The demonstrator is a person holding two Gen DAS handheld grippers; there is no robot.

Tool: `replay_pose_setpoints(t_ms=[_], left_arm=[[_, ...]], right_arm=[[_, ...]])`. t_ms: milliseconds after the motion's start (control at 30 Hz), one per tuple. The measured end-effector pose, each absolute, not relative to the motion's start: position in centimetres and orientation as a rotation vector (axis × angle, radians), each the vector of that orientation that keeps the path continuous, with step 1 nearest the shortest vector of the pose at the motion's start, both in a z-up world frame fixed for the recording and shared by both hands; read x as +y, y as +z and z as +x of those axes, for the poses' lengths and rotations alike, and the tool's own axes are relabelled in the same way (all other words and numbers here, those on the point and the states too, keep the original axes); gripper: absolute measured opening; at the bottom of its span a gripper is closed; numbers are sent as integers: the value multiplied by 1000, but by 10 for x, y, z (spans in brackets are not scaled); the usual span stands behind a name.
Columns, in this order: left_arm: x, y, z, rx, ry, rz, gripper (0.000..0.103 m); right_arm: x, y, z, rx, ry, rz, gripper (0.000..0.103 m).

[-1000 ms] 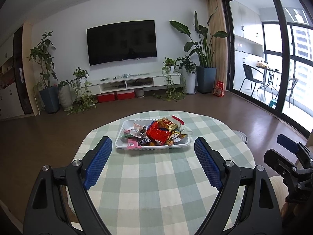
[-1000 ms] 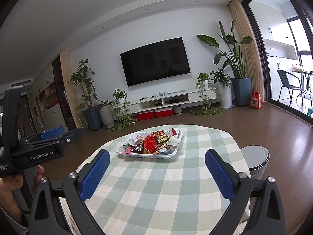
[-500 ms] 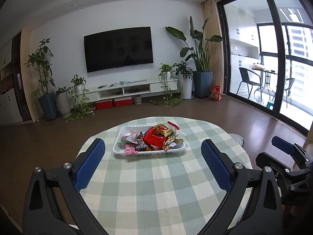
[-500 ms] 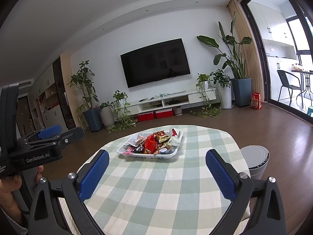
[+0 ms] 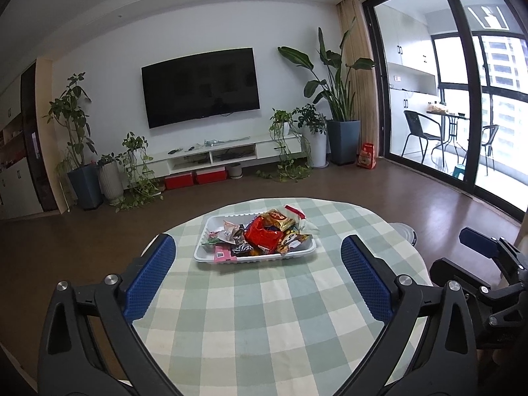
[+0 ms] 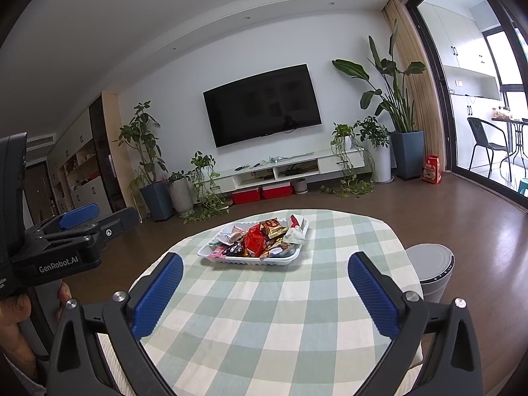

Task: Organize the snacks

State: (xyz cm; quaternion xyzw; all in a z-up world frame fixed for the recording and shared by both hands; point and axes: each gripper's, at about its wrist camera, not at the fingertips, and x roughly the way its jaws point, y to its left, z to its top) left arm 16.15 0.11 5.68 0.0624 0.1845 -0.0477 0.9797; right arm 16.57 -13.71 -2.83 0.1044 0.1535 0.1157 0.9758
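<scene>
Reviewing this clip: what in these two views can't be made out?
- Snack wrappers in the white tray: print too small in both views; lower packets buried under the pile.
- Table near edge: cut off by the left gripper frame.
- Grey bin: partly behind the tablecloth, right wrist view.

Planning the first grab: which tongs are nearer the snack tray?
Left, slightly. Left tongs have their tips about level with the tray; right tongs sit short of it.
</scene>
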Motion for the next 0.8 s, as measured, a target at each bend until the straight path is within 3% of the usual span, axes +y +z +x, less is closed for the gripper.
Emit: replay_pose_setpoints(t_ms=[800], left_arm=[[62,36,296,403,-165,-39,102]], right_arm=[[-131,-33,160,320,242,206,103]])
